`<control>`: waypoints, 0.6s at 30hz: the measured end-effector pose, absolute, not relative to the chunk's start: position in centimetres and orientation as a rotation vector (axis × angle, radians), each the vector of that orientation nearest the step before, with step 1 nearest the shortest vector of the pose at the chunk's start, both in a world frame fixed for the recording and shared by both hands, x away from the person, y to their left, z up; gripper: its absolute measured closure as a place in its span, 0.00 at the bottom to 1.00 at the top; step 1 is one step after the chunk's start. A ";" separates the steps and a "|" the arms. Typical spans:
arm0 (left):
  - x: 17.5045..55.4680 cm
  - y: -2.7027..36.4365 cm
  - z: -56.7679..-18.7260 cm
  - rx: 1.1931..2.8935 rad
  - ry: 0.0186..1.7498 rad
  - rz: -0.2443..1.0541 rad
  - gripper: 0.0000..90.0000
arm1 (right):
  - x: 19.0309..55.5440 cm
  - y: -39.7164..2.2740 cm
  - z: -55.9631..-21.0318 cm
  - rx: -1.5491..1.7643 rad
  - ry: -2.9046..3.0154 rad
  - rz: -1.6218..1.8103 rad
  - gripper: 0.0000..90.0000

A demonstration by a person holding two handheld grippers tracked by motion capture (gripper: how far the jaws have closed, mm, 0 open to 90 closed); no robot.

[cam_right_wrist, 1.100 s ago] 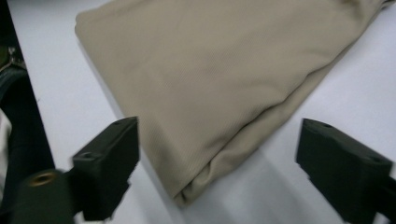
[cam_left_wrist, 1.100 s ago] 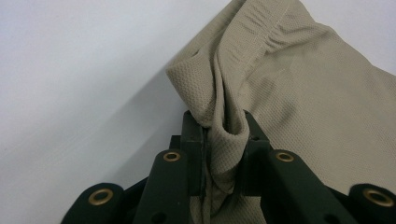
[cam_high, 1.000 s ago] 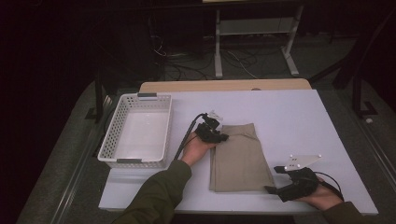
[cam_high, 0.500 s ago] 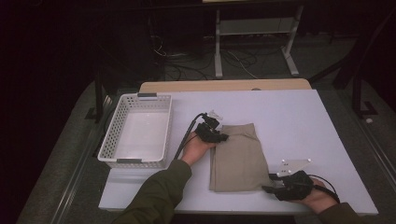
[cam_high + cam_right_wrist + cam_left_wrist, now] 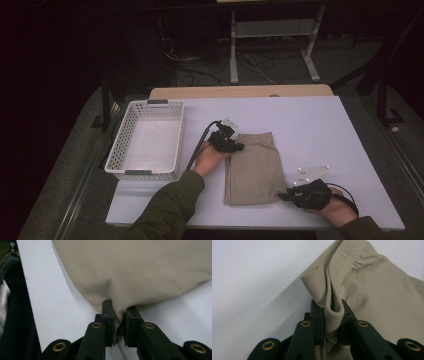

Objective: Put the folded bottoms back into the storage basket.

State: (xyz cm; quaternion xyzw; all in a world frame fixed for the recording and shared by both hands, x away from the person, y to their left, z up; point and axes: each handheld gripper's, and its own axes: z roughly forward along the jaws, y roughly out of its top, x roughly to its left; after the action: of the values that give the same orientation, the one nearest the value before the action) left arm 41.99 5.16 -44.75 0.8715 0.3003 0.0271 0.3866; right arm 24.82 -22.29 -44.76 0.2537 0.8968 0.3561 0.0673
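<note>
Khaki folded cloth (image 5: 253, 167) lies flat on the white bench (image 5: 320, 125), approx centre, long side running away from the person. High view: left gripper (image 5: 231, 145) sits at the cloth's far-left corner, hand (image 5: 210, 157) behind it, green sleeve (image 5: 167, 210) coming in from the bottom. Right gripper (image 5: 286, 196) is at the cloth's near-right corner, w/ its grey three-cornered plate (image 5: 310, 173) just beyond it. White plastic basket (image 5: 148, 140) stands on the bench's left part, apart from the cloth, nothing seen inside. Metal frame (image 5: 272, 35) and cables (image 5: 250, 62) on the floor beyond the bench.

Left gripper view: fingers (image 5: 317, 315) clamped on a bunched fold of the cloth (image 5: 372, 297); stitched hem corner stands up above them, rest spreads to the right over the bench (image 5: 249, 277).

Right gripper view: fingers (image 5: 107, 312) closed on a pinch of the cloth (image 5: 135, 267) edge, fabric pulled to a point between them & lifted a bit off the bench (image 5: 50, 305). Dark clothing at the left edge.
</note>
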 end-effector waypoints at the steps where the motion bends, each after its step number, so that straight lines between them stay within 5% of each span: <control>1: 42.0 5.2 -44.6 2.213 0.765 0.059 0.87 | 24.9 -22.3 -44.6 0.763 2.695 1.095 0.89; 18: 40.9 4.9 -41.1 2.141 0.625 -0.035 0.87 | 28.0 -20.0 -40.8 0.710 2.547 1.383 0.89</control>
State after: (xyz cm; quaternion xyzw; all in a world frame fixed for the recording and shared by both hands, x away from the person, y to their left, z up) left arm 40.86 4.87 -41.10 0.8620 0.2515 -0.0142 0.4399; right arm 27.96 -20.01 -40.85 0.2372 0.8509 0.4620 0.0787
